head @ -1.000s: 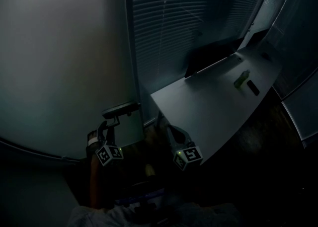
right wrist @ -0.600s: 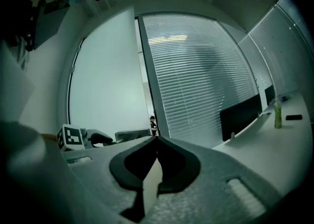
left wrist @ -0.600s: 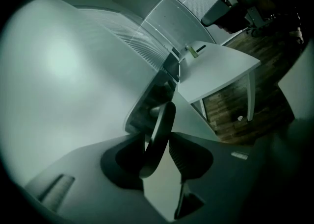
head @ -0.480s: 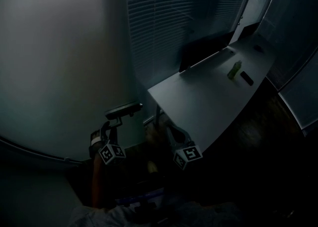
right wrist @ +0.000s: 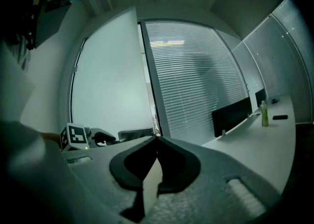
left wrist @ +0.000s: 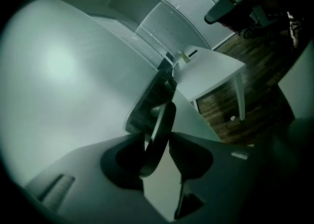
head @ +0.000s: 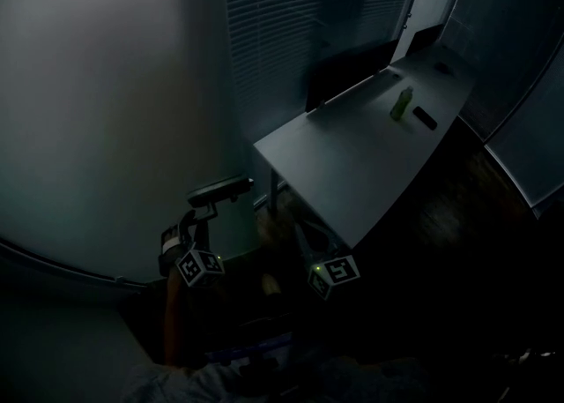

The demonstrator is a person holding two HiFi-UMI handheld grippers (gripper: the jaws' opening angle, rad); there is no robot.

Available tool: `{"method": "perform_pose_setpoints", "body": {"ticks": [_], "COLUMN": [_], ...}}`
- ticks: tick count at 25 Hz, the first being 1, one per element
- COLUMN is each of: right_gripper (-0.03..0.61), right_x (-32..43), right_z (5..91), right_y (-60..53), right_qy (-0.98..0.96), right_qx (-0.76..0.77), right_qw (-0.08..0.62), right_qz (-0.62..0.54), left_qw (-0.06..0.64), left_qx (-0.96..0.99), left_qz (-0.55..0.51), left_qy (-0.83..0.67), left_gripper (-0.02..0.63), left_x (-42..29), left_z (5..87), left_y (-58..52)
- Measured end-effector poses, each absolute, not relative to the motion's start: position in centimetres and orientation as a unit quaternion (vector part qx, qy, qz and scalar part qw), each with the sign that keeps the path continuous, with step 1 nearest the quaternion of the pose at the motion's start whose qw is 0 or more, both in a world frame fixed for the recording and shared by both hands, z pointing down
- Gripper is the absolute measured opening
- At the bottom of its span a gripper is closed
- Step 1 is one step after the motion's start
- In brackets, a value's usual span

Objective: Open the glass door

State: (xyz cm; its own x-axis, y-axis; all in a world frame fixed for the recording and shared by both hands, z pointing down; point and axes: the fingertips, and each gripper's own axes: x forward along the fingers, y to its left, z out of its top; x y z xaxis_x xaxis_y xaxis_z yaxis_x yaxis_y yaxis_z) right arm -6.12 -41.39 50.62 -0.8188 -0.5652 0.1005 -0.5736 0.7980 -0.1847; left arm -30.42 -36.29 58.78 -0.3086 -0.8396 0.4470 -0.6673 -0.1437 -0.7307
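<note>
The left tool [head: 203, 214] is clenched on the lever door handle [head: 220, 190], which lies crosswise between its jaws. This is judged to be the grip needed to press the lever and swing the panel. The frosted glass door [head: 106, 110] fills the left of the scene, its handle edge next to the slatted blinds [head: 300, 22] of the fixed glazing on the right. The right tool [right wrist: 156, 138] hangs clenched with nothing between its jaws, near the person and just right of the left one, apparently kept out of the door's path. Farther right, a white tabletop [head: 352, 172] carries a green bottle [head: 402, 103] and a small dark flat object [head: 425, 117] at its far end. No brand or writing is legible; only the tools' black-and-white square markers show
</note>
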Motion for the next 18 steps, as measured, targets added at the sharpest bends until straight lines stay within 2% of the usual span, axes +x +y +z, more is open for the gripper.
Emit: {"method": "perform_pose_setpoints", "body": {"ticks": [18], "right_gripper": [0.002], "right_x": [-1.3], "right_z": [49.8], "right_y": [-32.9], "right_qy": [-0.940], "right_qx": [0.328], "right_qw": [0.017], "right_qz": [0.096], "left_qw": [0.098], "left_qx": [-0.619], "left_qz": [-0.476], "left_qy": [0.617], "left_gripper": [0.167], "left_x": [-25.1], "left_z": [58.8], "left_y": [-29.5]}}
